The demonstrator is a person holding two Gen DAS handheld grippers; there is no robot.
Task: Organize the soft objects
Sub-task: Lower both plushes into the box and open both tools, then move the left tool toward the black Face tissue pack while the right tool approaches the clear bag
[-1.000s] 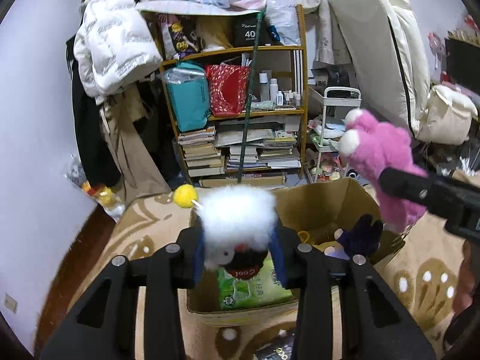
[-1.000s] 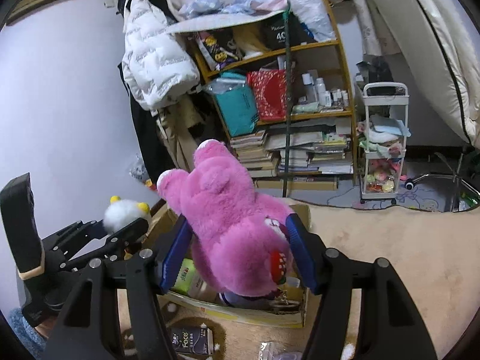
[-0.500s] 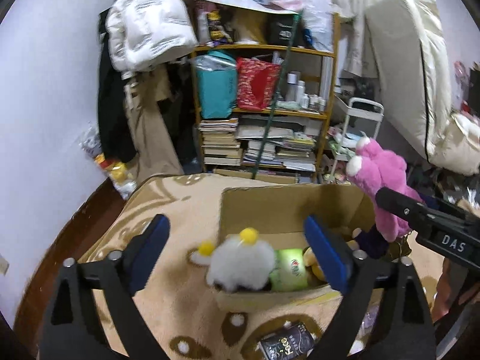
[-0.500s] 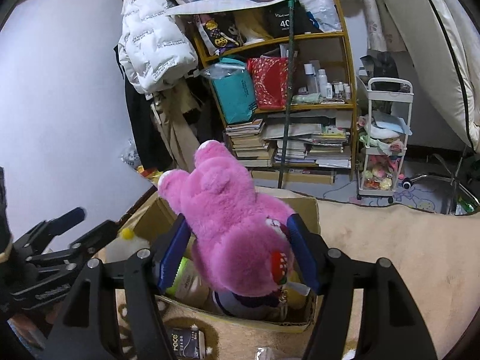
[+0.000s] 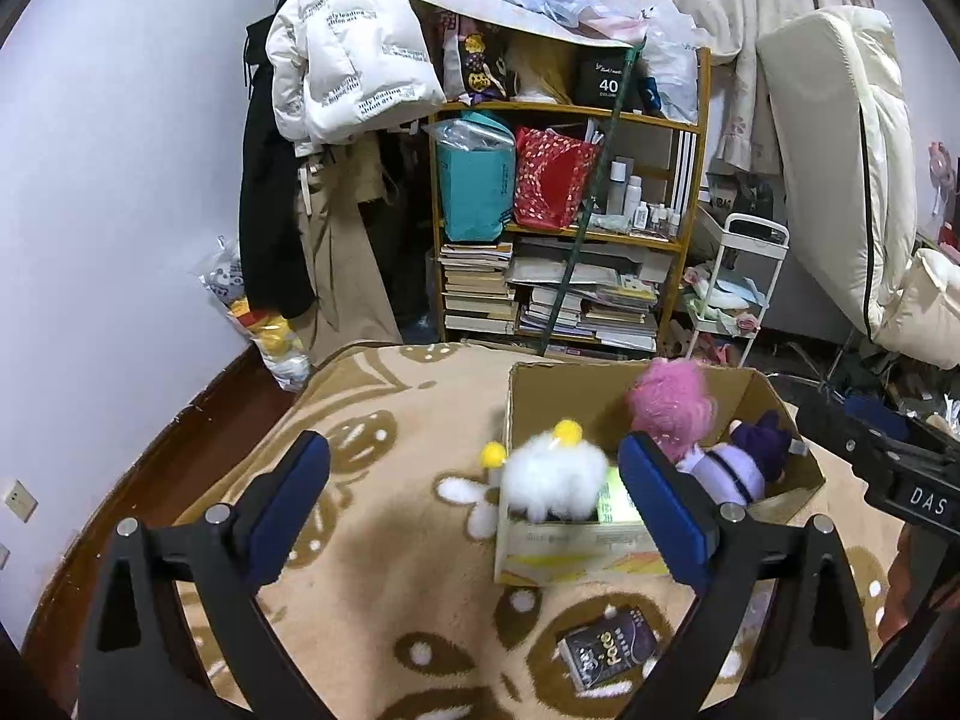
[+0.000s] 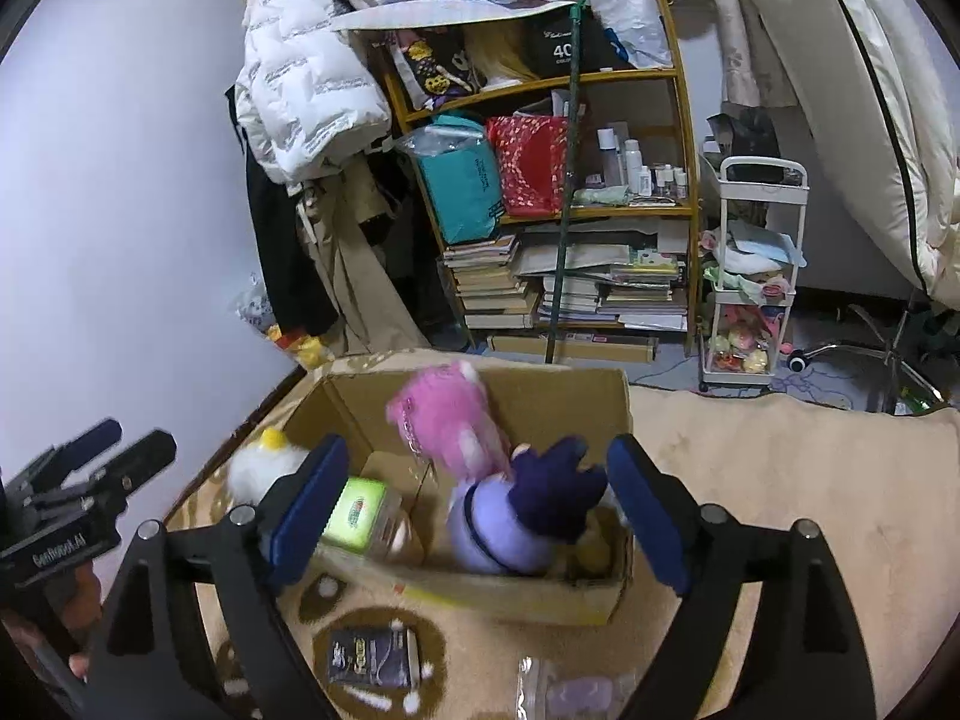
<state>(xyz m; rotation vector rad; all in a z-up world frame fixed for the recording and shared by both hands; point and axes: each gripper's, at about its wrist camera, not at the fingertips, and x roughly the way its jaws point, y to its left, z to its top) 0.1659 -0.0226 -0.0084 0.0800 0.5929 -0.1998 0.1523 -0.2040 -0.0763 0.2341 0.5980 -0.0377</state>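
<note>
Left gripper [image 5: 474,492] is opening, jaws wide, nothing pressed btw them. The white fluffy toy [image 5: 555,480] sits on the near-left corner of the cardboard box [image 5: 576,390], at 1 o'clock from the left pads. Right gripper [image 6: 474,495] is opening too, pads free of any toy. The pink plush [image 6: 447,420] is inside the box at 12 o'clock, w/ the purple plush [image 6: 522,516] just below it, touching. A green pack [image 6: 357,510] lies at 9 o'clock from the purple plush.
</note>
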